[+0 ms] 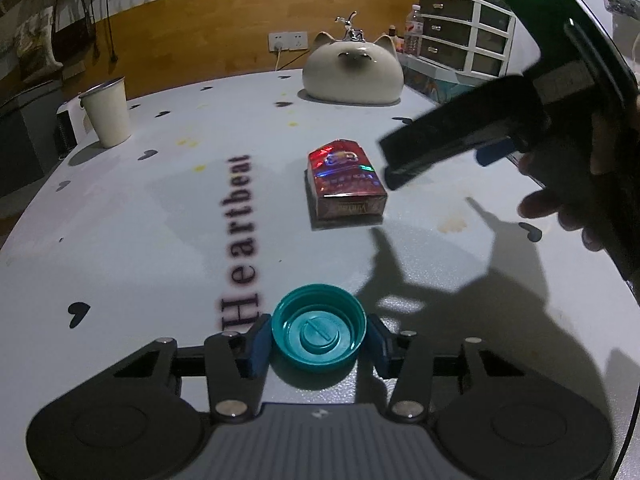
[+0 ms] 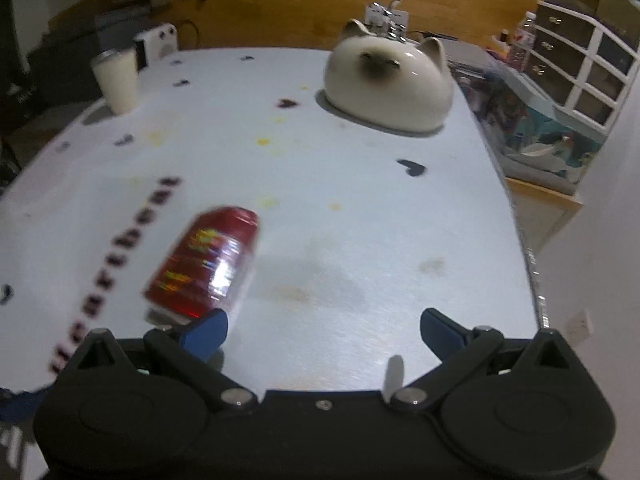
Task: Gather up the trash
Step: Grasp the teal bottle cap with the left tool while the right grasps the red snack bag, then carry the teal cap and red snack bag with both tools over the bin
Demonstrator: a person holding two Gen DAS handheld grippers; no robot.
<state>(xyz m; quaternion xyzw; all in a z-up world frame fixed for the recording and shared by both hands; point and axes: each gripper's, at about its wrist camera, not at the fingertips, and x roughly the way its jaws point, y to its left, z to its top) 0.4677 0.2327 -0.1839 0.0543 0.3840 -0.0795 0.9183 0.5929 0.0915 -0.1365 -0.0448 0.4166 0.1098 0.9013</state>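
My left gripper point(image 1: 318, 338) is shut on a teal bottle cap point(image 1: 319, 327), open side up, held just above the white table point(image 1: 160, 240). A red cigarette pack point(image 1: 345, 184) lies flat mid-table ahead of it. My right gripper point(image 2: 324, 330) is open and empty; the red pack point(image 2: 202, 266) lies just ahead of its left finger, blurred. In the left wrist view the right gripper point(image 1: 400, 164) hovers beside the pack's right edge, held by a hand.
A white cat-shaped ceramic container point(image 1: 353, 74) stands at the table's far side point(image 2: 388, 84). A white cup point(image 1: 106, 114) stands far left point(image 2: 117, 80). Drawer units and clutter point(image 2: 560, 92) sit beyond the right table edge.
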